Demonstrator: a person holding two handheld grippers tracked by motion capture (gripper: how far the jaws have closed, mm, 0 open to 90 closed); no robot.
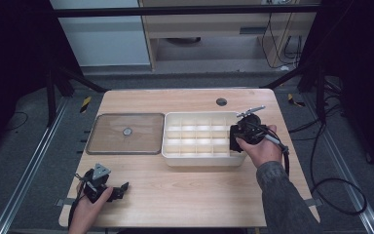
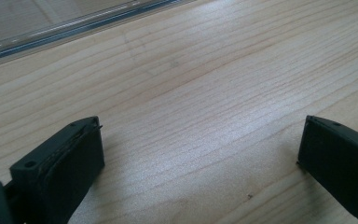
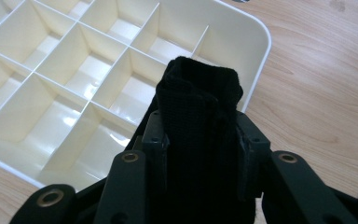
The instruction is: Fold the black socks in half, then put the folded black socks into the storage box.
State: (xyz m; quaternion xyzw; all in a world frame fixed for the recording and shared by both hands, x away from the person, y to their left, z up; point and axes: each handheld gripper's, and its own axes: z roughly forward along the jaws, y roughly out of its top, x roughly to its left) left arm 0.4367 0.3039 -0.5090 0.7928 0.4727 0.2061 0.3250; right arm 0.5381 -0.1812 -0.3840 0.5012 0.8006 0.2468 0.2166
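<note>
A white divided box point(image 1: 199, 159) with several empty compartments sits mid-table. My right gripper point(image 1: 234, 138) hangs at the box's right end, shut on a black folded piece of cloth point(image 3: 198, 93). In the right gripper view point(image 3: 200, 135) the cloth stands up between the jaws above the compartments nearest the box's rounded corner point(image 3: 257, 35). My left gripper point(image 1: 121, 188) rests near the table's front left corner. Its jaws stand wide apart in the left gripper view point(image 2: 200, 149), with bare wood between them.
A clear flat lid point(image 1: 125, 132) with a small round knob lies left of the box; its edge point(image 2: 74, 25) crosses the top of the left gripper view. A dark round hole point(image 1: 221, 102) sits near the table's far edge. Black cables trail off the right side.
</note>
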